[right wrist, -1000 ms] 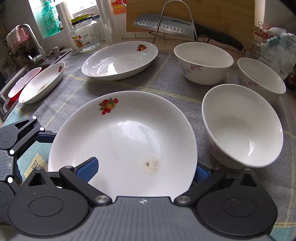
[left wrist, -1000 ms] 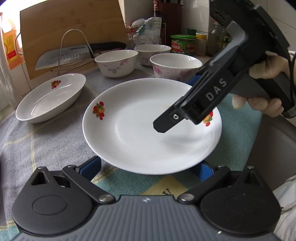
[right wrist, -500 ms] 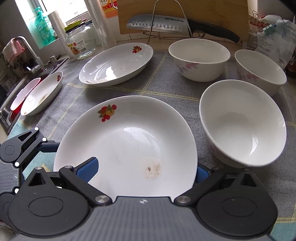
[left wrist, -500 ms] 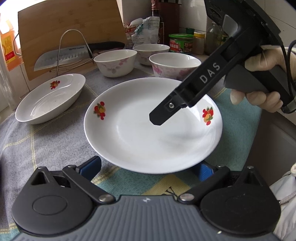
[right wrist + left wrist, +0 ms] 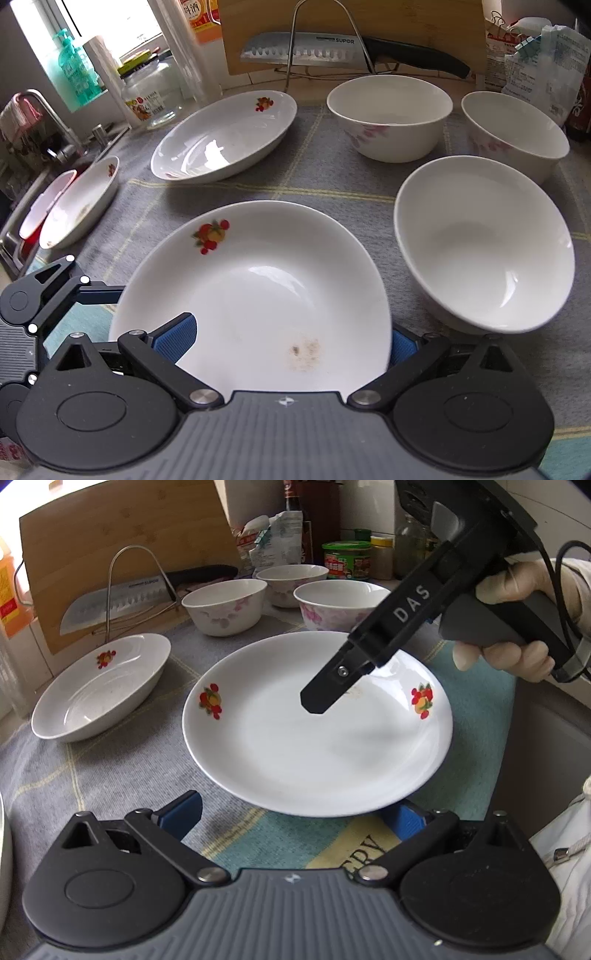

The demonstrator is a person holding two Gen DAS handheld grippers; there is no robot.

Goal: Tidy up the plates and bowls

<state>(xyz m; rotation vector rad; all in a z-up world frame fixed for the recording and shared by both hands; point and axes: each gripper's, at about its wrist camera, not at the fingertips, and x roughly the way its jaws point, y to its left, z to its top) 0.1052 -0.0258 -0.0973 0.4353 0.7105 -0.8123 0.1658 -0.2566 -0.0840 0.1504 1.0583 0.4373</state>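
Note:
A round white plate (image 5: 317, 738) with fruit prints lies on the grey cloth; it also shows in the right wrist view (image 5: 258, 291). My left gripper (image 5: 291, 814) is open, its blue pads at the plate's near rim on either side. My right gripper (image 5: 288, 338) is open with the plate's near rim between its pads; one of its fingers (image 5: 325, 694) hangs over the plate. An oval dish (image 5: 99, 690) lies to the left. Three floral bowls (image 5: 484, 240) (image 5: 389, 118) (image 5: 517, 136) stand at the right and back.
A cutting board (image 5: 122, 554) and a knife (image 5: 332, 48) on a wire rack stand at the back. Jars and packets (image 5: 345, 559) stand behind the bowls. Two more oval dishes (image 5: 79, 203) lie by the sink (image 5: 33, 155) at the left.
The plate has shifted slightly and sits further from the left camera. My right gripper has risen and tilted, its finger now higher over the plate.

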